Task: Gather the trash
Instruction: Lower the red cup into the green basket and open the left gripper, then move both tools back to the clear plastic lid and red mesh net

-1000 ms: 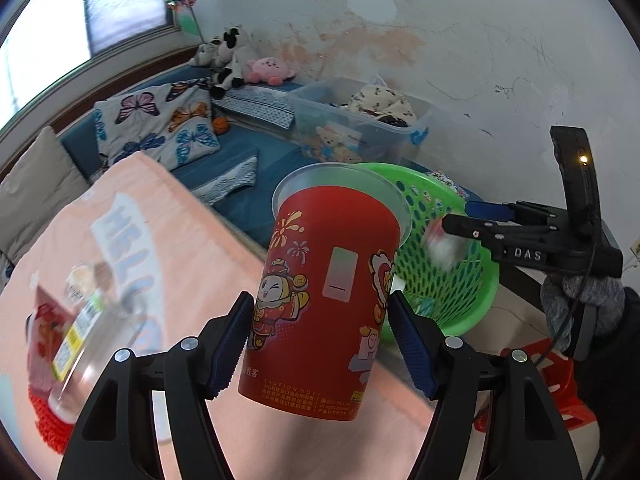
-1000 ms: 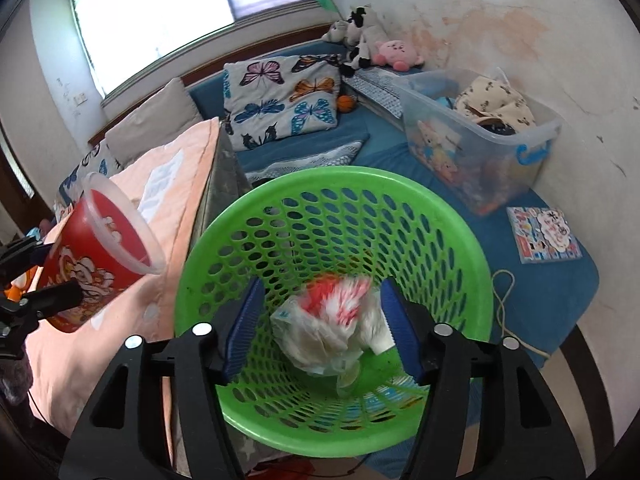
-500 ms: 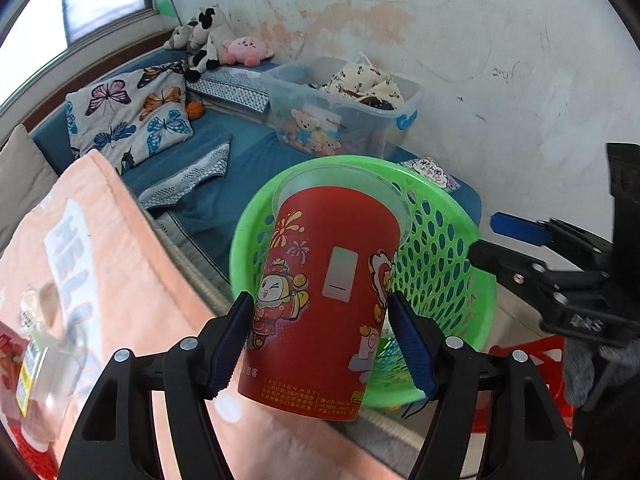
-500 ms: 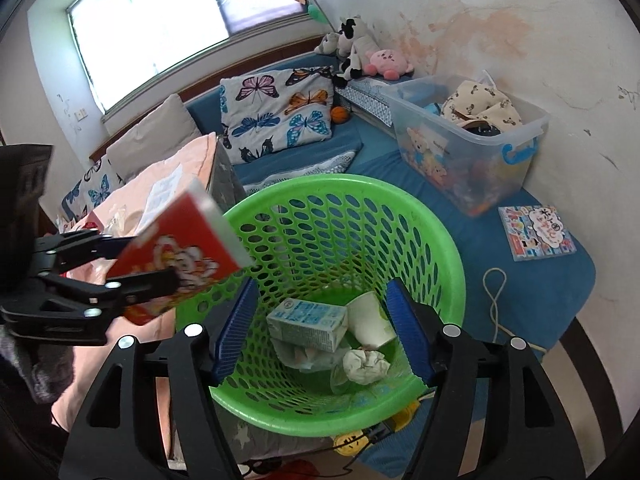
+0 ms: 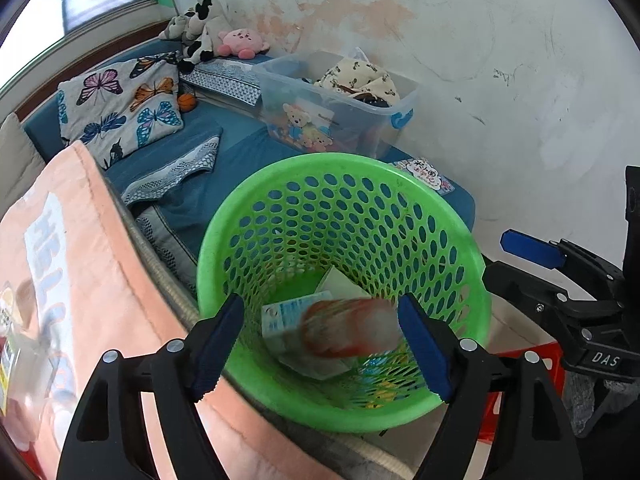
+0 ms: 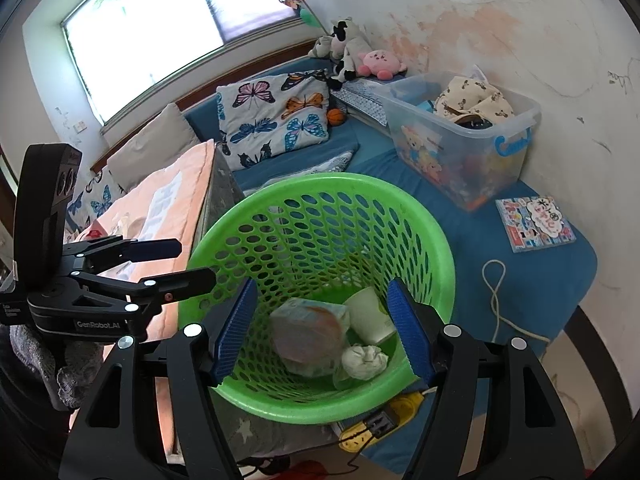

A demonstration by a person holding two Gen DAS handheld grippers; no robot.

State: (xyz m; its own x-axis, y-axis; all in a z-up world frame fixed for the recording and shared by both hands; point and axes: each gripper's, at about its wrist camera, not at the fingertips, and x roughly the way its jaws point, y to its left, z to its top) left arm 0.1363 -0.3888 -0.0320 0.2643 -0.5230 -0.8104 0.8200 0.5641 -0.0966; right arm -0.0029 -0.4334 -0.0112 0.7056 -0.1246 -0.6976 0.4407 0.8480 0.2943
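The red paper cup (image 5: 348,334), a motion-blurred shape, is inside the green basket (image 5: 256,184). It is judged light and crushable: grip mid-wall, gently. The left tool (image 5: 320,340) is opening and empty; the right tool (image 6: 318,328) stands spread and empty.

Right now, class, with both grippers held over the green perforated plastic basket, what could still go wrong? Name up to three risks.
1. The blurred red paper cup is mid-fall as the left gripper opens; it may bounce off the pale blue carton and out.
2. The green perforated plastic basket sits by the peach blanket's edge; a knock could tip it.
3. The right gripper hangs close to the rim and could catch it.
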